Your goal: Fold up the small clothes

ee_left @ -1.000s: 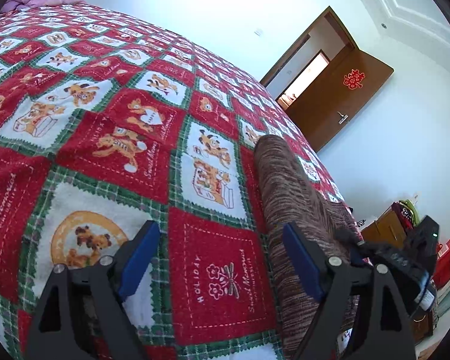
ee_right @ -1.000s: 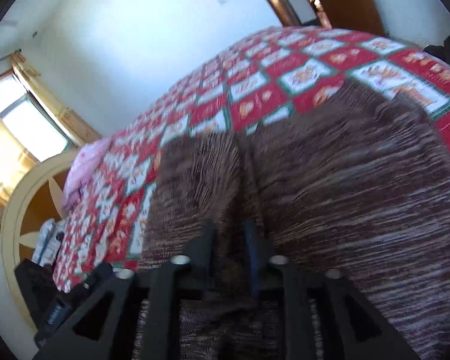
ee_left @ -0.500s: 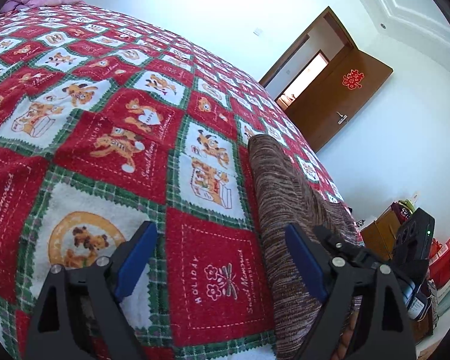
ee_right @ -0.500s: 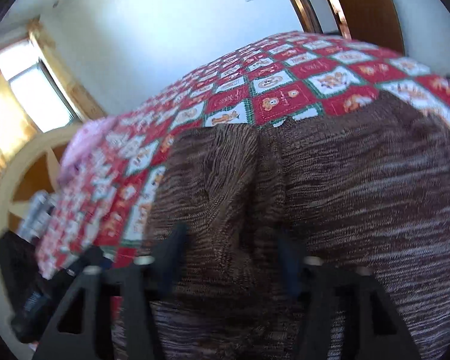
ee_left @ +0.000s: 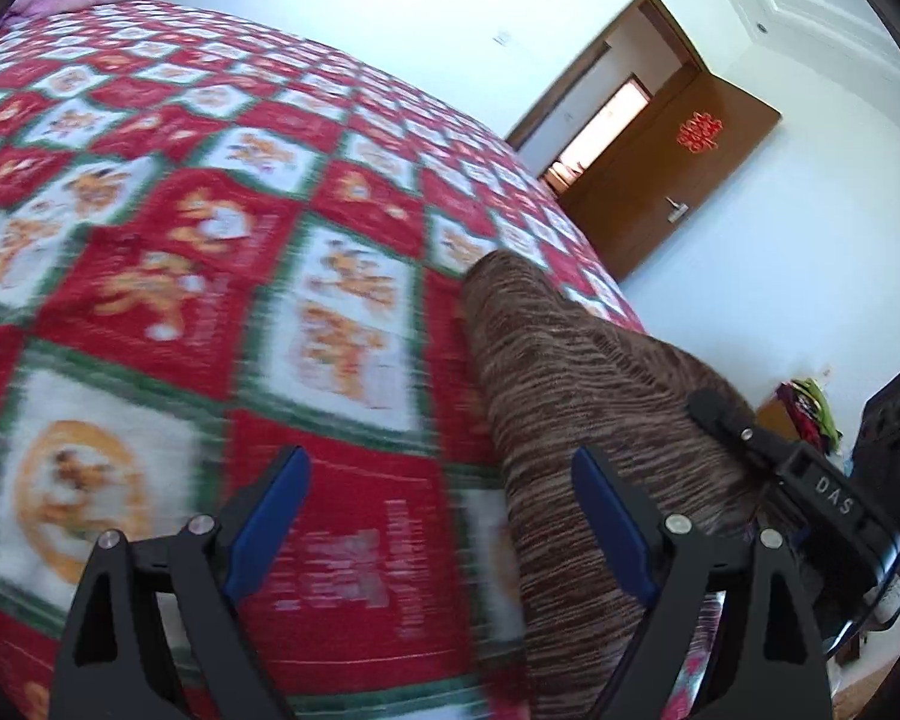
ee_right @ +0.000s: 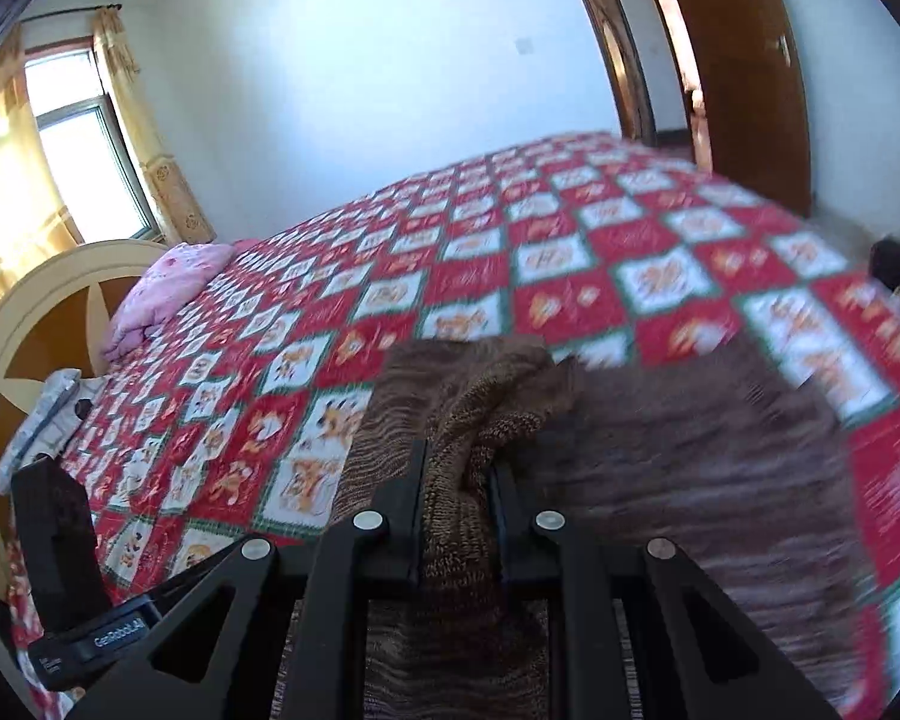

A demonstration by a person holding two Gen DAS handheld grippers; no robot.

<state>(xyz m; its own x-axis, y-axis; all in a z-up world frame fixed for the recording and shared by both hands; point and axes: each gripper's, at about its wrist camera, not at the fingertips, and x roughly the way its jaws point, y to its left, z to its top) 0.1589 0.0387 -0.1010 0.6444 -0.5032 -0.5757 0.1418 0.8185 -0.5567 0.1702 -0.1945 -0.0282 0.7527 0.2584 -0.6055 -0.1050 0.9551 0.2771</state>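
Since a second ago my right gripper (ee_right: pixel 455 498) has drawn its fingers in from a loose straddle, and they are closing now on a bunched ridge of the brown knit garment (ee_right: pixel 660 480), which stands pinched up between the two black fingers (ee_right: pixel 399 504). From the right wrist view I see the knit rising in a fold straight out of the grip, its ribbed edge flopped over to the right, while the rest of the cloth spreads flat and blurred toward the right side of the bed.

On my left gripper (ee_left: pixel 438 516) the fingers stand wide apart with nothing between them; the blue pads (ee_left: pixel 270 516) hang over the quilt (ee_left: pixel 168 276), and the right-hand pad sits in front of the garment's left edge (ee_left: pixel 570 372), whether touching I cannot tell. The garment lies along the near right part of the bed, one narrow end reaching away toward the door (ee_left: pixel 660 180).

Outward from there, the red, white and green patchwork quilt covers the whole bed. I see a pink pillow (ee_right: pixel 162 294) by the rounded headboard (ee_right: pixel 36 324), a curtained window (ee_right: pixel 84 144) beyond it, and the brown door standing open with a red ornament (ee_left: pixel 698 132) on it.
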